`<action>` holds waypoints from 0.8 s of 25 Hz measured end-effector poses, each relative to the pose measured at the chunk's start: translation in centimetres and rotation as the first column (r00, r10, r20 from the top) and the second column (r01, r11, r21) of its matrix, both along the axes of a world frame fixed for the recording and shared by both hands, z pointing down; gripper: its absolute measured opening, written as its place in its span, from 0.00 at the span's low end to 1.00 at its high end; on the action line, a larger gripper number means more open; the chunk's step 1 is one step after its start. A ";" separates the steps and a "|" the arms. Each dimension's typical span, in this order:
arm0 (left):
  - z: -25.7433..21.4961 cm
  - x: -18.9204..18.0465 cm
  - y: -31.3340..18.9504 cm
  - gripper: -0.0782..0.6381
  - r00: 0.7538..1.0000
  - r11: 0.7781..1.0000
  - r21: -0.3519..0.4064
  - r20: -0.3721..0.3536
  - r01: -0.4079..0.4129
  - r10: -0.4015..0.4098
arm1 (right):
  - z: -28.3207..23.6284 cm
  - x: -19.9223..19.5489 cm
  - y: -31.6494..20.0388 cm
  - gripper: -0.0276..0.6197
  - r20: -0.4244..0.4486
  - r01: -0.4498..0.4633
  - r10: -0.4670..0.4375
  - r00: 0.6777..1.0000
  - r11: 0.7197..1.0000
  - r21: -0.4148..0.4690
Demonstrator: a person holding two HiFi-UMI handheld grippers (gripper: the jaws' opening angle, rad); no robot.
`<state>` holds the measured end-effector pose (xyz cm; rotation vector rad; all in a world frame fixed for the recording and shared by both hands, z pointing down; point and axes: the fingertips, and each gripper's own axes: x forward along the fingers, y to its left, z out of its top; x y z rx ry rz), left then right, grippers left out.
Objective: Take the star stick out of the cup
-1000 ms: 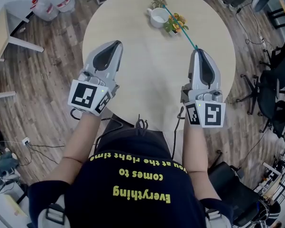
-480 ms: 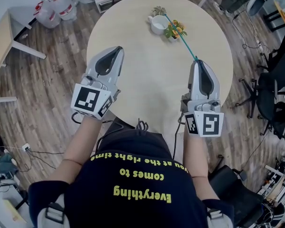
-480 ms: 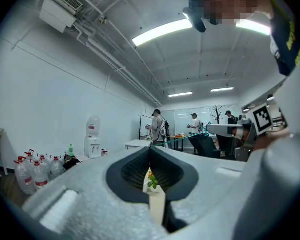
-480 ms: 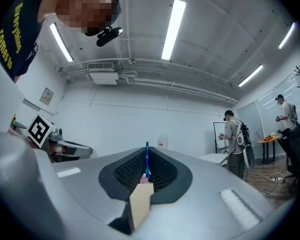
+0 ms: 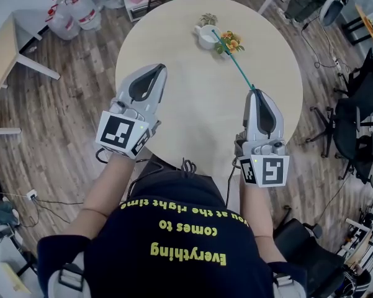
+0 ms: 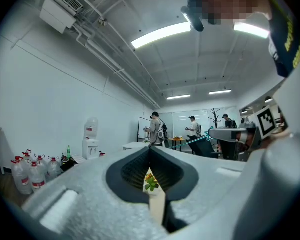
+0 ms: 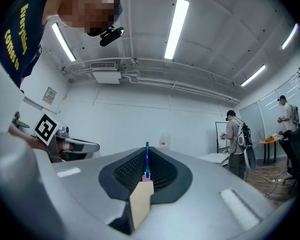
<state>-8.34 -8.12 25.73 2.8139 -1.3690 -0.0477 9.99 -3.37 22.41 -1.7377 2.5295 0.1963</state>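
Star stick [image 5: 239, 69] between jaws of right hand-held gripper [image 5: 255, 92]

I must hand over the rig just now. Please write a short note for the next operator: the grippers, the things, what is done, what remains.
Left gripper: shut, empty, above the left part of the table.
Right gripper: shut on the near end of the star stick.
The stick's far end reaches the white cup, beside the flower pot; whether it is out of the cup is unclear.
Done: stick gripped.
Left: draw it clear of the cup.
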 end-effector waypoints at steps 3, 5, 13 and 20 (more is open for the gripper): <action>0.1 -0.1 0.2 0.12 1.000 1.000 -0.005 -0.003 0.000 0.000 | -0.2 -0.2 0.3 0.08 -0.002 0.002 -0.002 1.000 1.000 0.007; 0.2 -0.1 0.2 0.12 1.000 1.000 -0.007 -0.006 0.000 0.000 | -0.3 -0.4 0.5 0.09 -0.001 0.003 -0.003 1.000 1.000 0.010; 0.1 0.1 0.8 0.12 1.000 1.000 -0.005 -0.012 -0.002 0.002 | -0.3 -0.2 1.4 0.08 0.000 -0.004 0.004 1.000 1.000 0.016; 0.2 0.5 1.2 0.12 1.000 1.000 -0.007 -0.010 -0.009 0.009 | -0.5 0.2 1.9 0.08 0.004 -0.012 0.012 1.000 1.000 0.021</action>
